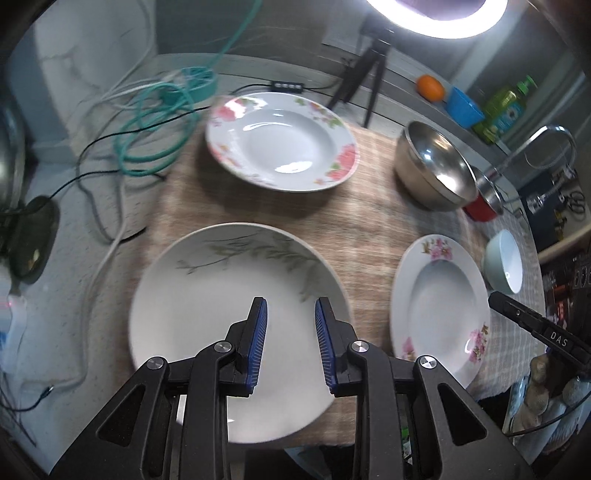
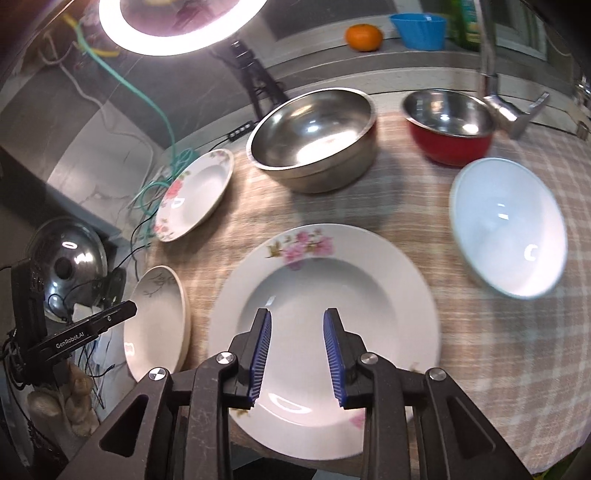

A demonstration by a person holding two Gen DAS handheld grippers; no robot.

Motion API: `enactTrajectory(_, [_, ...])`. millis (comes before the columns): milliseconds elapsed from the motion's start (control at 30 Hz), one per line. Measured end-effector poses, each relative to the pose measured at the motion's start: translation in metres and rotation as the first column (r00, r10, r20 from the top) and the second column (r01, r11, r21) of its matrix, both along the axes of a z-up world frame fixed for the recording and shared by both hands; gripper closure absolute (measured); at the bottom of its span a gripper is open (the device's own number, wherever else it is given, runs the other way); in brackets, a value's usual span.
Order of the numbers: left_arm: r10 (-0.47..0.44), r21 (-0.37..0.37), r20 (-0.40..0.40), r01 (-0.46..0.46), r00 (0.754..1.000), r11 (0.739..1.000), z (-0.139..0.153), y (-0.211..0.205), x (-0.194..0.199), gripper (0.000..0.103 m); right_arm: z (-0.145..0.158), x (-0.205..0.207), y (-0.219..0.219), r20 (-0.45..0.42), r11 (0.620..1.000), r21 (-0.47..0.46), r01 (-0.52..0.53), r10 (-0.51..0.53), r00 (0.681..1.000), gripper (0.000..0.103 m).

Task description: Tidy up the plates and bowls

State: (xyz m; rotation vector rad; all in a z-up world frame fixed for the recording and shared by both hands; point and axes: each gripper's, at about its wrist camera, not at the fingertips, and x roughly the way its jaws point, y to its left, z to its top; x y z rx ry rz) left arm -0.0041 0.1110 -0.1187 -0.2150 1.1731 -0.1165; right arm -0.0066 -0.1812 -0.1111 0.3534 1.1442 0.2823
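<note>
My left gripper [image 1: 290, 308] is open and empty above a white plate with a grey leaf print [image 1: 207, 317], also in the right wrist view [image 2: 155, 325]. My right gripper [image 2: 297, 317] is open and empty above a pink-flowered deep plate [image 2: 369, 280], also in the left wrist view [image 1: 436, 306]. A second flowered plate [image 1: 280, 140] lies further back, also in the right wrist view [image 2: 195, 192]. A large steel bowl [image 2: 314, 136], a red-sided steel bowl [image 2: 450, 125] and a pale ceramic bowl [image 2: 506, 229] stand on the checked cloth [image 2: 498, 369].
A ring light on a tripod [image 2: 177, 22] stands at the back. Cables [image 1: 155, 122] lie at the back left. An orange [image 2: 364, 37], a blue cup [image 2: 419, 29] and a green bottle [image 1: 506, 107] sit on the ledge. A tap [image 2: 509, 107] is at the right.
</note>
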Motion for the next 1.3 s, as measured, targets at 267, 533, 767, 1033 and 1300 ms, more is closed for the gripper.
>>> enactTrajectory(267, [0.118, -0.004, 0.004, -0.118, 0.993, 0.993, 0.000, 0.045, -0.019, 0.076, -0.004, 0.015, 0.052, 0.010, 0.994, -0.001, -0.111, 0.111, 0.994, 0.076])
enactTrajectory(533, [0.221, 0.004, -0.002, -0.221, 0.975, 0.975, -0.010, 0.081, -0.036, 0.076, -0.014, 0.030, 0.093, -0.015, 0.977, 0.012, -0.212, 0.212, 0.977, 0.076])
enactTrajectory(767, [0.252, 0.002, -0.031, -0.252, 0.967, 0.968, -0.025, 0.096, -0.041, 0.076, -0.028, 0.039, 0.123, -0.048, 0.964, 0.013, -0.266, 0.266, 0.963, 0.076])
enactTrajectory(1033, [0.258, -0.026, -0.072, -0.260, 0.963, 0.965, -0.041, 0.104, -0.037, 0.076, -0.049, 0.048, 0.141, -0.099, 0.959, 0.010, -0.282, 0.282, 0.954, 0.077])
enactTrajectory(1300, [0.238, -0.035, -0.078, -0.242, 0.968, 0.970, -0.047, 0.102, -0.035, 0.076, -0.061, 0.051, 0.152, -0.131, 0.955, 0.022, -0.295, 0.295, 0.946, 0.085])
